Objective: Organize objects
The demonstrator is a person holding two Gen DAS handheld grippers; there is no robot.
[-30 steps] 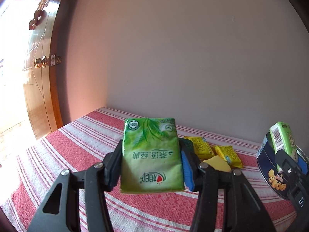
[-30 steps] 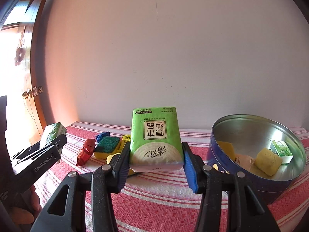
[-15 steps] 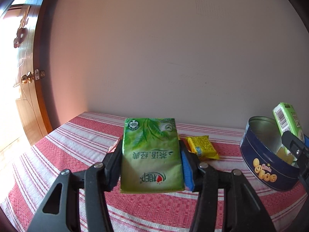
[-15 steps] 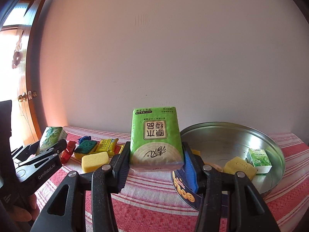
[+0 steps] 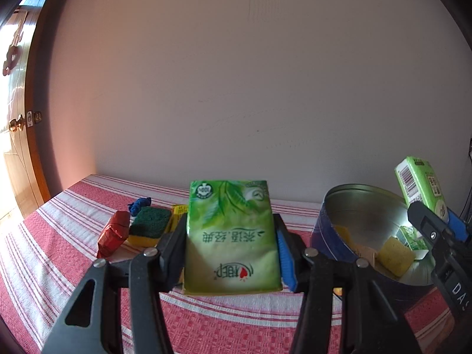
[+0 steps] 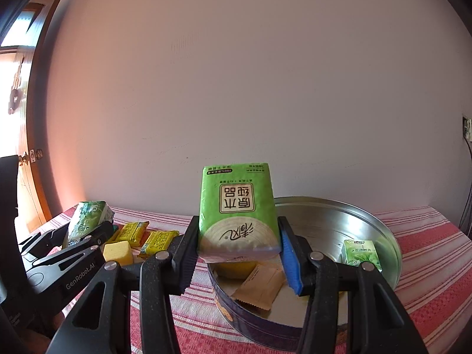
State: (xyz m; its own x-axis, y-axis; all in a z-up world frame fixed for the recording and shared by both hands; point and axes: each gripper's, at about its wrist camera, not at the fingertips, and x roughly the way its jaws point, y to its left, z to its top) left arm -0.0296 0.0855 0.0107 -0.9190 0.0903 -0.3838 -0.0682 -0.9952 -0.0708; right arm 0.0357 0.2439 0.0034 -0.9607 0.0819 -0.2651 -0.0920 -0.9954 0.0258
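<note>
My left gripper (image 5: 230, 231) is shut on a green leaf-printed tissue pack (image 5: 233, 212), held above the striped cloth just left of a round blue tin (image 5: 330, 242). My right gripper (image 6: 237, 236) is shut on a light green tissue pack (image 6: 239, 203), which hangs over the tin's near rim (image 6: 224, 292). Inside the tin lie a small green pack (image 6: 360, 252), a tan sachet (image 6: 262, 283) and a yellow sponge (image 5: 393, 255). In the right wrist view the left gripper (image 6: 85, 230) shows at the left with its pack (image 6: 88, 215).
On the red striped cloth (image 5: 59, 265) left of the tin lie a red wrapped candy (image 5: 113, 233), a green-topped sponge (image 5: 150, 225), a blue scrap (image 5: 138, 205), two yellow packets (image 6: 132, 231) and a yellow sponge (image 6: 118, 252). A wall stands behind and a wooden door (image 5: 17, 147) at the left.
Both grippers have carried their packs to the right, toward the tin. The tin now fills more of both views, and the right pack has come over its near rim.
</note>
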